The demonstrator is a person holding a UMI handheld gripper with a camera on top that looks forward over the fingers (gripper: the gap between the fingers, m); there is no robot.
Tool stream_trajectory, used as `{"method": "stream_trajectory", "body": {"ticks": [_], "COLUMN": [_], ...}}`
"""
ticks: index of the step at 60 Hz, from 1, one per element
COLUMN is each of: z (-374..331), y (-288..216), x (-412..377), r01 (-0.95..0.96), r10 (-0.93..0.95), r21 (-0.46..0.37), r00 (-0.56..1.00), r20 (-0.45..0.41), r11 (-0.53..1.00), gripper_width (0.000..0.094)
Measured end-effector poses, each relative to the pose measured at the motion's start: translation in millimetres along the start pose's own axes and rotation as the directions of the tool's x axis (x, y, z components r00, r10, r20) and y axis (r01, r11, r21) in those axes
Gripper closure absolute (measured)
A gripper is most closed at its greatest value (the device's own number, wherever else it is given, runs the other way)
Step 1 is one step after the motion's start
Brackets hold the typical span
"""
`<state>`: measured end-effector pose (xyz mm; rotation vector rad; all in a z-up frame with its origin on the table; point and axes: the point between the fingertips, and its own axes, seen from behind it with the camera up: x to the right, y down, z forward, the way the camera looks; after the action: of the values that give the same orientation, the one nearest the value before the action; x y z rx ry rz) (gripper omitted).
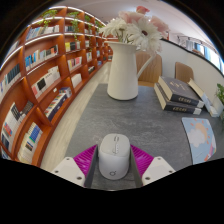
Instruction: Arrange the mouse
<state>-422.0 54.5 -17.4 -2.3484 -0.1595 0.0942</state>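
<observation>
At the bottom centre of the frame a white mouse (114, 157) sat between the two fingers of the gripper (114, 160), whose pink pads (86, 157) lay close along its sides, though whether they actually pressed on it or it merely rested on the grey table (150, 125) could not be told. Above it, in the middle of the frame, stood a white vase (122, 70) of pale flowers (135, 28), with a stack of books (182, 95) at right and a wooden bookshelf (45, 75) filling the left side.
</observation>
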Motion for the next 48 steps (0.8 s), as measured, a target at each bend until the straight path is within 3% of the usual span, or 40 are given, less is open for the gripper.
{"method": "stream_trajectory", "body": {"ticks": [2,8,18,26,35,48], "z": [0.2,0.1,-0.5,-14.1,-78.4,-192.2], "y": [1.1,2.9,4.4,-4.9,-84.1,-214.4], "x": [3.8,3.5,3.4,5.6,36.0,150.1], "r01": [0.012,0.009,0.023,0.058,0.111,0.16], "r10": [-0.012,-0.008,-0.019,-0.045,-0.118,-0.187], "r21": [-0.007,-0.032,-0.089,-0.11,0.057,0.315], "r00": [1.0,1.0,0.999,0.992,0.981,0.981], "r20": [-0.013,0.004,0.044,0.119,0.155,0.056], "r11": [1.0,0.999,0.996,0.992,0.992,0.936], "gripper_width": [0.0399,0.0424,0.0565,0.0593,0.0594,0.0595]}}
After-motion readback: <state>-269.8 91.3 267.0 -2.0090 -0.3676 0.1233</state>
